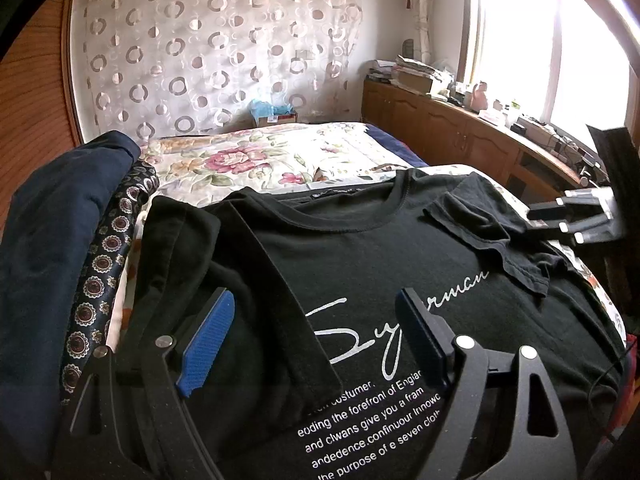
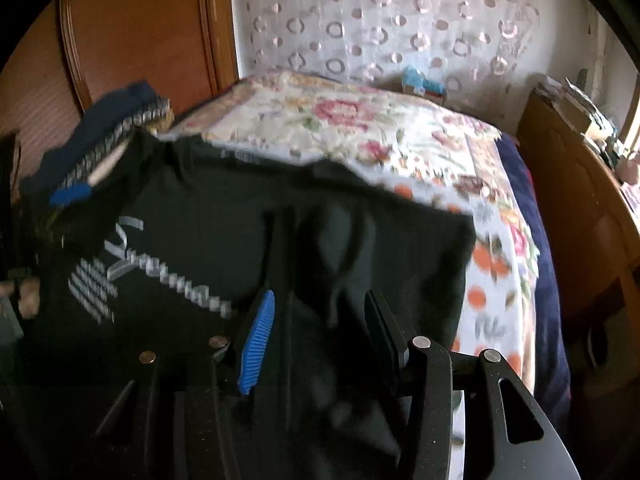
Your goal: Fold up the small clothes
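My left gripper (image 1: pixel 320 340) stood with its jaws spread wide, clasping nothing, its blue pads (image 1: pixel 208 344) hovering low over the chest of the black T-shirt (image 1: pixel 380 264). The left sleeve (image 1: pixel 224 280) of that shirt lay folded inward across the body, its straight edge running diagonally between my two fingers and covering the start of the white script print (image 1: pixel 392 312).

My right gripper (image 2: pixel 316 340) had its jaws part-way apart, with a loose fold of the shirt's black cloth (image 2: pixel 340 248) lying between them; the picture from that wrist was blurred, and I could not tell whether the pads touched the cloth. In the left wrist view that gripper (image 1: pixel 568 216) showed at the shirt's far right edge, just beside the right sleeve (image 1: pixel 492 240), which lay turned in over the shoulder.

The shirt lay front up on the bed (image 1: pixel 256 160), its long axis running away from me, neckline (image 1: pixel 352 200) pointing toward the far end and the lines of small print nearest my left fingers. The floral bedspread (image 2: pixel 360 128) reached beyond the collar. A dark blue garment (image 1: pixel 48 240) and a patterned cloth (image 1: pixel 104 256) sat just left of the shirt, touching its folded side. A wooden cabinet (image 1: pixel 460 132) ran along the bed's right.
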Available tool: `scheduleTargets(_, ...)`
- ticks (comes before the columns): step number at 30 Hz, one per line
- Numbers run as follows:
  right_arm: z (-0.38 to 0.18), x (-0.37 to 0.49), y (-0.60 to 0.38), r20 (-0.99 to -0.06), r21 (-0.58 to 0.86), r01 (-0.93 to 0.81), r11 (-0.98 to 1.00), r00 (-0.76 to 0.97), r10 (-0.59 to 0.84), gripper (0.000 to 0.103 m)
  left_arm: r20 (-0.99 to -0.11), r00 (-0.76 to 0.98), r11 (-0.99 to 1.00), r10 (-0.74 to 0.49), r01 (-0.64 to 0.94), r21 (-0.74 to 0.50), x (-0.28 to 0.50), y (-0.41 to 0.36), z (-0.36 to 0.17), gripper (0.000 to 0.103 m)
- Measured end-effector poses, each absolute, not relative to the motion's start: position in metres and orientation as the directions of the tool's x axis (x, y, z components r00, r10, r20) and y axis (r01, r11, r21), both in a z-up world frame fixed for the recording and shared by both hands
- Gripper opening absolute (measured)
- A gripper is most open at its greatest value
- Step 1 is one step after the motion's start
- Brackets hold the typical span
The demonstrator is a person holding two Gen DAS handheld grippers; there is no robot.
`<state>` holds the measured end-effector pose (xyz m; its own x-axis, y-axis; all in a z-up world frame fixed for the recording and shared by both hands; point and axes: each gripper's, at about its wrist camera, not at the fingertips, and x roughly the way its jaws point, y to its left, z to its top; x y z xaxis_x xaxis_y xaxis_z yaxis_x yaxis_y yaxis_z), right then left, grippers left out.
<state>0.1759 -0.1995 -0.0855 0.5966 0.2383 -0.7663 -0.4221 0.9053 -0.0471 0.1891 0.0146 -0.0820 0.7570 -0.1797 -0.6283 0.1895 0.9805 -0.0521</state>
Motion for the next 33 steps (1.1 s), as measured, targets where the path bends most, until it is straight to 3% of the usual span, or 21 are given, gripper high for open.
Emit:
scheduleTargets(6,-0.100,0.150,-0.194,-0.798,-0.022,-0.442,0.897,0.549,0.251,0.049,-0.629,0.757,0.980,-0.179,0.190,-0.051,0.189,0.014,-0.082,0.083)
scheduleTargets(13,-0.114,0.137,-0.198,-0.822,-0.052,-0.453,0.890,0.526,0.220,0.039,-0.628,0.757,0.981,-0.179,0.188,-0.053,0.189,0.015,-0.083,0.083)
scheduleTargets(17,-0.117,0.137,-0.201,-0.823,-0.077,-0.444,0.893,0.533,0.194,0.031,-0.626,0.760,0.982,-0.171,0.182,-0.048,0.188,0.016,-0.082,0.083)
scheduleTargets(22,-0.113,0.134,-0.200,-0.823,-0.099,-0.452,0.886,0.539,0.183,0.011,-0.619,0.767,0.983,-0.170,0.177,-0.051,0.189,0.019,-0.080,0.083)
scheduleTargets(33,-0.099,0.126,-0.200,-0.803,-0.001,-0.471,0.882,0.526,0.279,0.010,-0.616,0.770,0.983,-0.167,0.175,-0.047,0.187,0.020,-0.080,0.083)
